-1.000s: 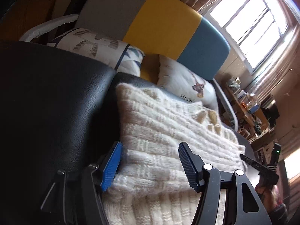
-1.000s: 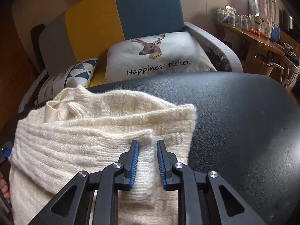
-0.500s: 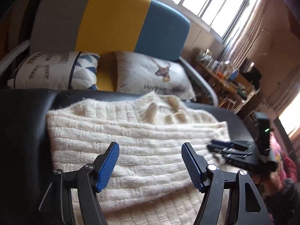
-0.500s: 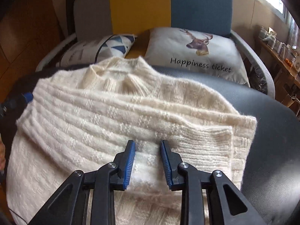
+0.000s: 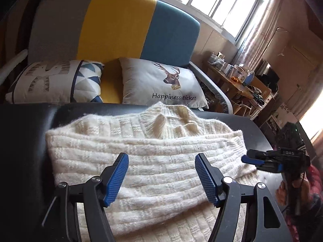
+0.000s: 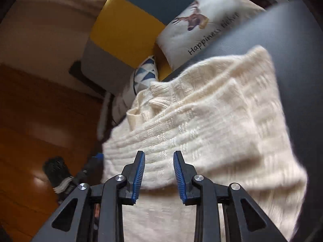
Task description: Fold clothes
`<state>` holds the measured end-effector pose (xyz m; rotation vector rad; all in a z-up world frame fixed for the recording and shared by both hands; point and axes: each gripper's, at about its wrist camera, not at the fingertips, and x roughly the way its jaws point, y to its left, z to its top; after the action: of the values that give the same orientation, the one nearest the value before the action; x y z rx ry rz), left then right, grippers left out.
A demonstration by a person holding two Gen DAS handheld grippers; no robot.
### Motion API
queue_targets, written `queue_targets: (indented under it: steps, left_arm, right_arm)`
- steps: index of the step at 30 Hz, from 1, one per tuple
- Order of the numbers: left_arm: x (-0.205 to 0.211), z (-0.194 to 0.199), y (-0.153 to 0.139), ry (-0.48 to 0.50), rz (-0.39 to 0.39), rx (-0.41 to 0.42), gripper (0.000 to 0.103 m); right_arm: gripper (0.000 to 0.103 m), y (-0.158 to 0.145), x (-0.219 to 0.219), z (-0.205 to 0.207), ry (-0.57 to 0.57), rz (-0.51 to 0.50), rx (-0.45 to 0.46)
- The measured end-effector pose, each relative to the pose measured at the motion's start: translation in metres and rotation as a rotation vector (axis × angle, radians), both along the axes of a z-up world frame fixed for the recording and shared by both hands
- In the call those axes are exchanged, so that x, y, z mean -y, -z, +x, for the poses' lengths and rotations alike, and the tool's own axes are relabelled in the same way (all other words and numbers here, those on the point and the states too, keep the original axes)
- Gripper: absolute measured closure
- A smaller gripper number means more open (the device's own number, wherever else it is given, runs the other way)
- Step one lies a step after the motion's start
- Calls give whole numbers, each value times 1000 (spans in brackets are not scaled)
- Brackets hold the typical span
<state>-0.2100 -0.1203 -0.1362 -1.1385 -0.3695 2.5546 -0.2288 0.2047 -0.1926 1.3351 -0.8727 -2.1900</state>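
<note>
A cream knit sweater (image 5: 153, 157) lies folded on a black leather surface (image 5: 24, 141), collar toward the sofa. My left gripper (image 5: 162, 174) hovers open over its near fold, with nothing between the blue pads. In the left wrist view the right gripper (image 5: 253, 160) sits at the sweater's right edge, held by a hand (image 5: 282, 193). The right wrist view is tilted: the sweater (image 6: 212, 125) fills the middle, and my right gripper (image 6: 159, 171) stands partly open above the near fold, pinching nothing. The left gripper's blue tip (image 6: 98, 157) shows at the sweater's left edge.
Beyond the black surface stands a sofa (image 5: 113, 26) with a grey, yellow and blue back, carrying a deer pillow (image 5: 161, 84) and a triangle-pattern pillow (image 5: 54, 80). A cluttered wooden side table (image 5: 236, 80) stands at the right. Wooden floor (image 6: 30, 121) lies to the left.
The left gripper swung to face the sofa squarely, still open. The right gripper drew back and rolled sideways, its jaws a little wider. The sweater lies as before.
</note>
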Motion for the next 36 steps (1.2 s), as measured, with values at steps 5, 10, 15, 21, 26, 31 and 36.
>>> queue_targets:
  steps: [5, 10, 15, 21, 26, 31, 36]
  left_arm:
    - [-23, -18, 0, 41, -15, 17, 33]
    - [-39, -25, 5, 44, -70, 5, 33]
    - [-20, -28, 24, -117, -148, 59, 33]
    - [24, -5, 28, -278, -143, 20, 33]
    - [42, 6, 43, -302, -198, 57, 32]
    - [46, 14, 29, -301, -166, 53, 31]
    - [38, 34, 35, -283, -185, 63, 23]
  right_arm:
    - [69, 28, -47, 25, 212, -304, 165]
    - [73, 31, -30, 18, 259, -325, 83]
    - [95, -19, 9, -10, 152, -33, -153]
    - [95, -9, 1, -3, 184, 180, -97]
    - [93, 9, -20, 18, 195, 166, -81]
    - [77, -10, -32, 32, 230, 147, -98]
    - [76, -37, -5, 35, 106, 291, -233]
